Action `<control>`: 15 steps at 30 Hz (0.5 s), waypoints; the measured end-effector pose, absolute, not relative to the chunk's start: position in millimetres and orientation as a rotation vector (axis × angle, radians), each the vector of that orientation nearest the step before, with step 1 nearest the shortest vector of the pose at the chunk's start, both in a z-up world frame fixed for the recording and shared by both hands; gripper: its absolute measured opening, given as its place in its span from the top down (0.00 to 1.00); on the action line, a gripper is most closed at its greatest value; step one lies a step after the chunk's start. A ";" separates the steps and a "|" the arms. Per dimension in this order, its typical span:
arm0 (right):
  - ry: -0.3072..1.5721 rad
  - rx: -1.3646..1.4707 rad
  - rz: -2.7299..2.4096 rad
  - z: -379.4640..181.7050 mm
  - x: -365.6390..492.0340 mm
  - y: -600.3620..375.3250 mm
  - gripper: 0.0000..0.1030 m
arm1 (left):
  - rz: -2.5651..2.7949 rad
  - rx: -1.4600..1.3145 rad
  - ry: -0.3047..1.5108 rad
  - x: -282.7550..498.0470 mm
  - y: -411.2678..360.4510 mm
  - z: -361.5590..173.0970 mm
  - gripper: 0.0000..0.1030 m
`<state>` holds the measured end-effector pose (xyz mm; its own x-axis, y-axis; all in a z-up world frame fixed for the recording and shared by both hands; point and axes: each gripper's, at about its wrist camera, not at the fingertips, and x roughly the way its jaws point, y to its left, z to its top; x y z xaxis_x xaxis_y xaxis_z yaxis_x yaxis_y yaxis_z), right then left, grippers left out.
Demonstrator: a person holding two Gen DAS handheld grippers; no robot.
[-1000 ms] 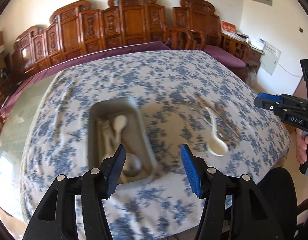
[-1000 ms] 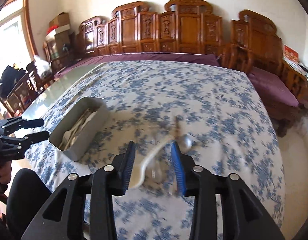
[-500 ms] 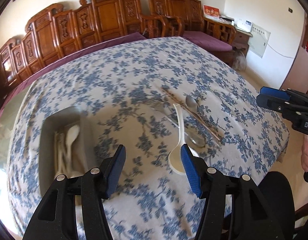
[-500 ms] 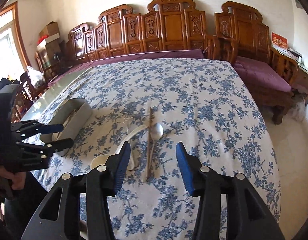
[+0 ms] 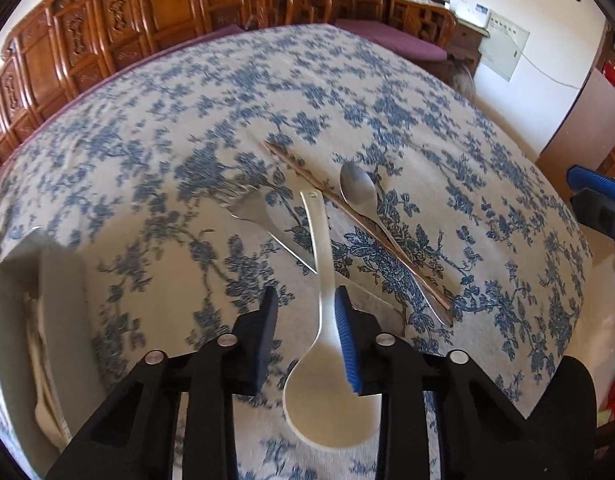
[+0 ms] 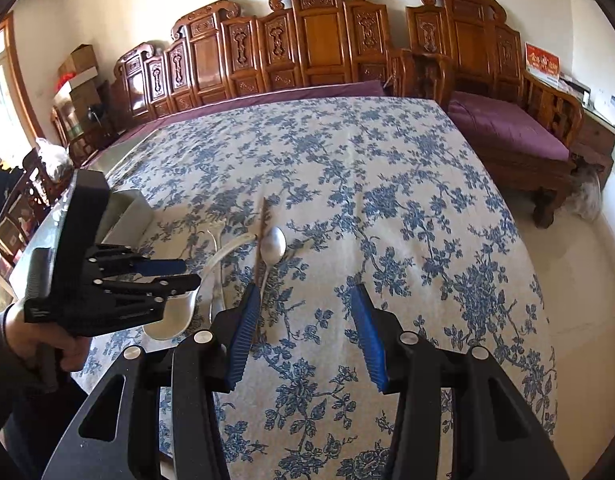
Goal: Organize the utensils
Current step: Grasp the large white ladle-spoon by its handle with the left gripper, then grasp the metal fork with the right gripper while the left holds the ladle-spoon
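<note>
While closing around the white spoon point(image 5: 325, 368), left gripper point(image 5: 303, 336) with the neck of the spoon between its blue pads: right pad touching, left pad not yet. Bowl of the spoon nearest, handle running away toward the far side of the table, along the way the fingers point. Right gripper point(image 6: 307, 328) half open, holding nothing, a bit to the right of the pile. Just past the white spoon: a fork point(image 5: 267, 220) under its handle, then brown chopsticks point(image 5: 359, 224) and a metal spoon point(image 5: 357, 192) lying slantwise. Off to the left, a grey tin point(image 5: 39, 320) with white spoons inside. All on a tablecloth point(image 5: 187, 120) with blue flowers. Far behind, carved wooden chairs point(image 6: 319, 40) with purple cushions along a pale wall.
</note>
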<state>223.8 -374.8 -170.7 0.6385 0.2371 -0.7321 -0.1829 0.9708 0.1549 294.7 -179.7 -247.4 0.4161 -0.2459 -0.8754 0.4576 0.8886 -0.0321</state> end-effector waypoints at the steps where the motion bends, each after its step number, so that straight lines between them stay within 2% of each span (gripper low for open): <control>1: 0.848 0.069 0.240 -172.0 224.2 -375.3 0.52 | -0.462 0.223 1.055 296.8 -182.0 -249.2 0.76; 8: 0.850 0.083 0.239 -173.0 225.1 -376.4 0.52 | -0.487 0.237 1.092 303.2 -187.3 -254.3 0.86; 10: 0.849 0.077 0.240 -173.1 224.9 -376.4 0.52 | -0.490 0.246 1.101 301.9 -186.7 -256.5 0.92; 15: 0.848 0.068 0.243 -171.9 225.3 -372.5 0.52 | -0.480 0.226 1.082 293.1 -177.4 -250.6 0.92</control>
